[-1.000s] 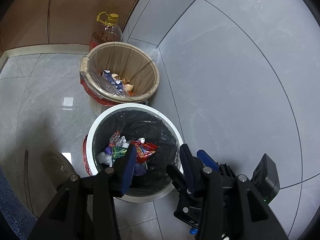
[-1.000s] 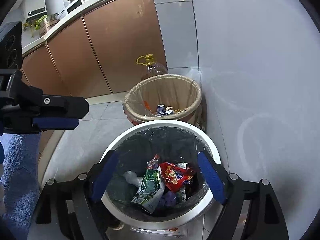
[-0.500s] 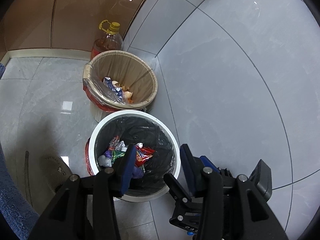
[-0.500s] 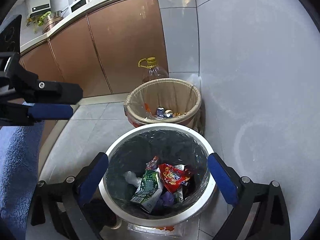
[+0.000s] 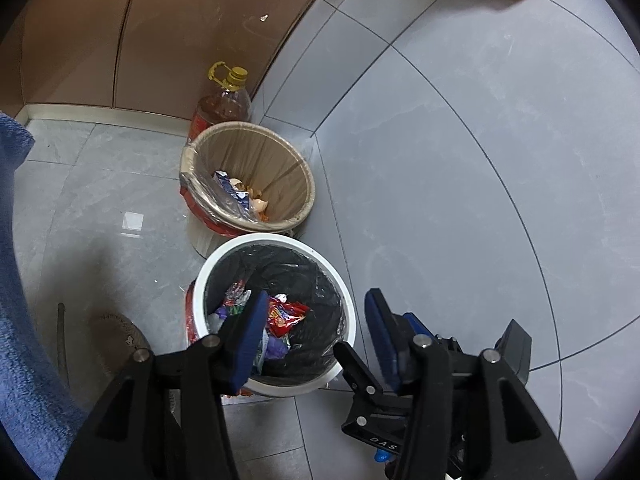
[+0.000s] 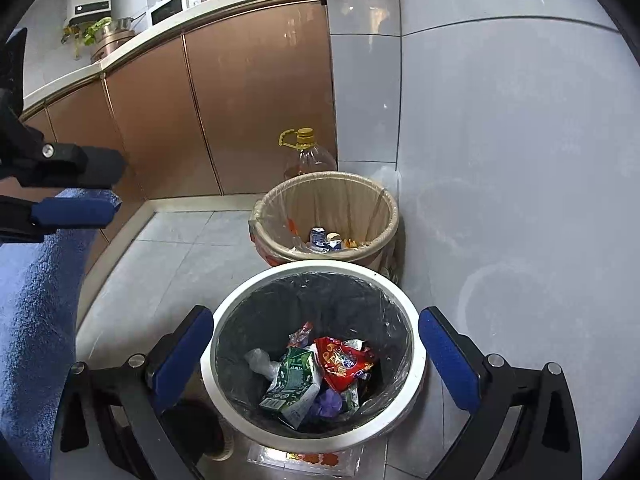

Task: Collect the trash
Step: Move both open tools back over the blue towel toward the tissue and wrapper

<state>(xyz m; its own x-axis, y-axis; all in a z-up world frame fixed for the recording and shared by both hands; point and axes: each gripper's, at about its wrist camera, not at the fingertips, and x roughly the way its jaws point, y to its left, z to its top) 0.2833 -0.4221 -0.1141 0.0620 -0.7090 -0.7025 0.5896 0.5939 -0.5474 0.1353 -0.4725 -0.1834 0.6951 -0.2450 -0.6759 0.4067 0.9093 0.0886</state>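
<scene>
Counted two round bins against the grey tiled wall, a white-rimmed bin with black liner (image 6: 310, 360) holding crumpled colourful wrappers (image 6: 320, 372) and a beige-lined bin (image 6: 326, 216) behind, one oil bottle (image 6: 306, 156) half hidden; right gripper (image 6: 312, 356) wide and empty, left gripper (image 5: 316, 336) opening, empty.
</scene>
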